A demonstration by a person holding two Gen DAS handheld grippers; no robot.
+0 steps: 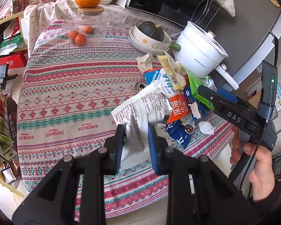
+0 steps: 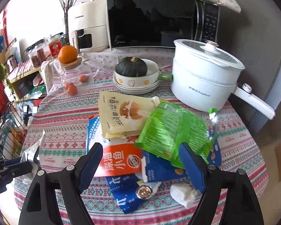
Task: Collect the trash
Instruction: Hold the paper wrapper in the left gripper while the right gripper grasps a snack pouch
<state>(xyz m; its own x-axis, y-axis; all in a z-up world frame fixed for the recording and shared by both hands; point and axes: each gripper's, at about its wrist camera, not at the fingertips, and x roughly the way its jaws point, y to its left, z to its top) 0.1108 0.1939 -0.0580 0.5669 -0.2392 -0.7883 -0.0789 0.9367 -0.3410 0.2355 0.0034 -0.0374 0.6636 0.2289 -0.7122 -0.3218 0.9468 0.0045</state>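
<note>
The trash lies in one loose heap on the surface (image 2: 61,112), on the side near the white pot (image 2: 202,78), and the right gripper (image 2: 142,161) is the one that faces it directly. In the right wrist view its jaws are spread wide, holding nothing, and the heap lies straight ahead between and beyond them: the green wrapper (image 2: 172,129) lies just in front of the right-hand finger and partly over the blue packet (image 2: 164,168), with the orange and white packet (image 2: 119,159) nearer the left-hand finger and the yellow pouch (image 2: 121,112) further back. The green wrapper runs with its long axis slanting from the near left to the far right, so I judge that the jaws would need to close across its near edge. A crumpled white tissue (image 2: 183,195) lies apart, just under the right-hand finger. The left gripper (image 1: 136,140) is at the near left edge of the heap. Its jaws are pinching a white printed paper (image 1: 138,108), which stands up between the blue pads and bends away toward the pile. The right gripper is therefore nearer to the remaining trash, while the left one is already occupied.
</note>
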